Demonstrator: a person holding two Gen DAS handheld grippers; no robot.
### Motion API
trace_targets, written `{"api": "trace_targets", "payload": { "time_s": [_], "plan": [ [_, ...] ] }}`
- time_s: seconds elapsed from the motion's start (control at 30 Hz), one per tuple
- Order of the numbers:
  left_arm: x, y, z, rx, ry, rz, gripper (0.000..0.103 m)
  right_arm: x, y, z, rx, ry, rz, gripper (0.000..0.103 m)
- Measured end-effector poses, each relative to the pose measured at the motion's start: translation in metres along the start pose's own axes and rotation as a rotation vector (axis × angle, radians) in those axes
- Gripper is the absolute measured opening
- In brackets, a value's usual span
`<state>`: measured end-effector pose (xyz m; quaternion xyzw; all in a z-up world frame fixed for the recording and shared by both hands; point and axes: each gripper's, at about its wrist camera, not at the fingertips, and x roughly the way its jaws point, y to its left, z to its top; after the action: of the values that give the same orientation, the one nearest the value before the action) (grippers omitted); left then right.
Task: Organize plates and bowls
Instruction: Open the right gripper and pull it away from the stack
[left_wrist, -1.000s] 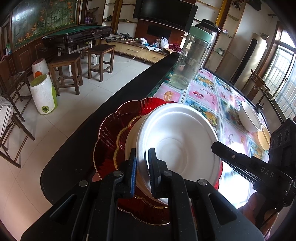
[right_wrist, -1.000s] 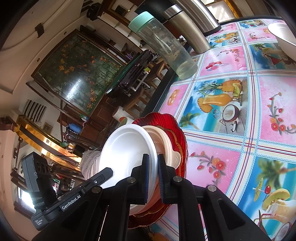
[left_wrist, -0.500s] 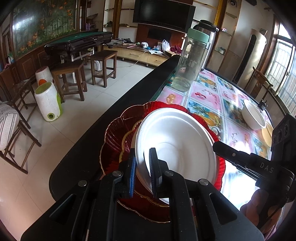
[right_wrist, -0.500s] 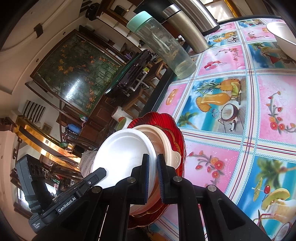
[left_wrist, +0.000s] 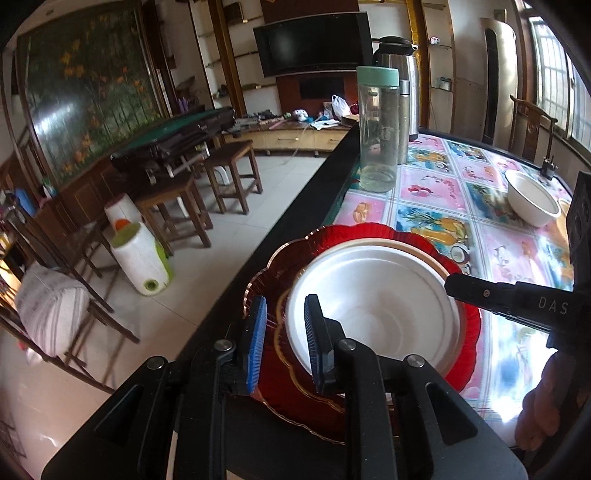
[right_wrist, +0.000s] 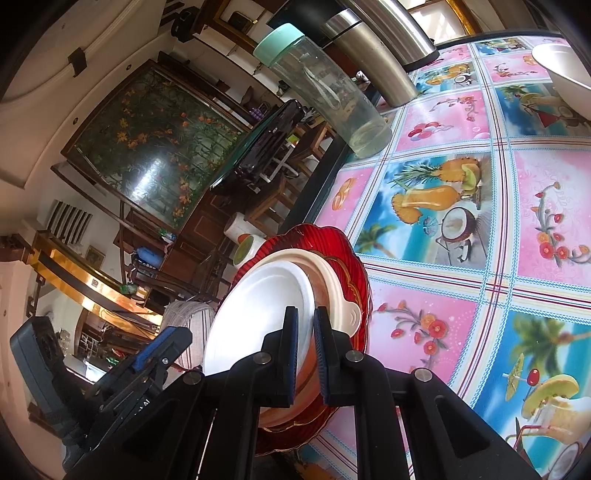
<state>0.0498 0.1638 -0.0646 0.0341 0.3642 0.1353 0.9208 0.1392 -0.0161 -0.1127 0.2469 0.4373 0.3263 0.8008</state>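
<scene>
**A light plate on a stack at the tabletop's edge**

The white plate (left_wrist: 373, 306) lies on top of a cream dish (right_wrist: 341, 295), which sits in a red scalloped platter (left_wrist: 284, 273) at the near edge of the tabletop (right_wrist: 461, 206). The left tongs (left_wrist: 282, 345) stand apart around the plate's near rim, gripping nothing. The right tongs (right_wrist: 304, 352) are nearly together on the plate's opposite rim; whether they pinch it cannot be told for sure.

The main risk appears to be the stack's place: the platter seems to overhang the dark border, so a sideways tug from the right tongs could likely drag it toward the floor. The plate looks like thin foam or pressed pulp, matte and very light, so it may lift, tip or crease under a hard squeeze.

The platter looks like ribbed glass or hard plastic with a gilt line, glossy and probably slippery. The tablecloth is shiny printed vinyl. A white bowl (left_wrist: 532, 205) waits well apart, near a clear bottle (left_wrist: 378, 129).
</scene>
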Motion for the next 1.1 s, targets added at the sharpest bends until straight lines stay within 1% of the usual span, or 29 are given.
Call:
{"api": "trace_targets", "payload": {
  "time_s": [0.07, 0.1, 0.17, 0.2, 0.43, 0.53, 0.7, 0.93, 1.1],
  "plan": [
    [-0.004, 0.003, 0.002, -0.001, -0.025, 0.023, 0.021, -0.003, -0.001, 0.001, 0.008, -0.011, 0.009, 0.011],
    [-0.005, 0.004, 0.003, 0.001, -0.03, 0.028, 0.026, -0.004, -0.002, 0.001, 0.009, -0.02, 0.006, 0.011],
    [-0.007, 0.004, 0.004, 0.002, -0.037, 0.027, 0.032, -0.005, -0.004, 0.003, 0.02, -0.026, 0.015, 0.011],
    [-0.008, 0.004, 0.004, 0.003, -0.041, 0.029, 0.033, -0.006, -0.005, 0.003, 0.025, -0.029, 0.017, 0.011],
    [-0.016, 0.001, 0.005, 0.012, -0.058, 0.026, 0.034, -0.012, -0.007, 0.004, 0.031, -0.047, 0.027, 0.012],
    [-0.02, -0.001, 0.006, 0.011, -0.069, 0.027, 0.038, -0.013, -0.01, 0.005, 0.044, -0.051, 0.029, 0.012],
    [-0.024, -0.005, 0.007, 0.021, -0.075, 0.028, 0.039, -0.016, -0.012, 0.005, 0.052, -0.058, 0.03, 0.013],
    [-0.031, -0.018, 0.01, 0.045, -0.089, 0.024, 0.039, -0.028, -0.02, 0.006, 0.068, -0.081, 0.035, 0.013],
    [-0.039, -0.035, 0.014, 0.075, -0.102, 0.018, 0.039, -0.041, -0.028, 0.009, 0.082, -0.108, 0.04, 0.013]
  ]
}}
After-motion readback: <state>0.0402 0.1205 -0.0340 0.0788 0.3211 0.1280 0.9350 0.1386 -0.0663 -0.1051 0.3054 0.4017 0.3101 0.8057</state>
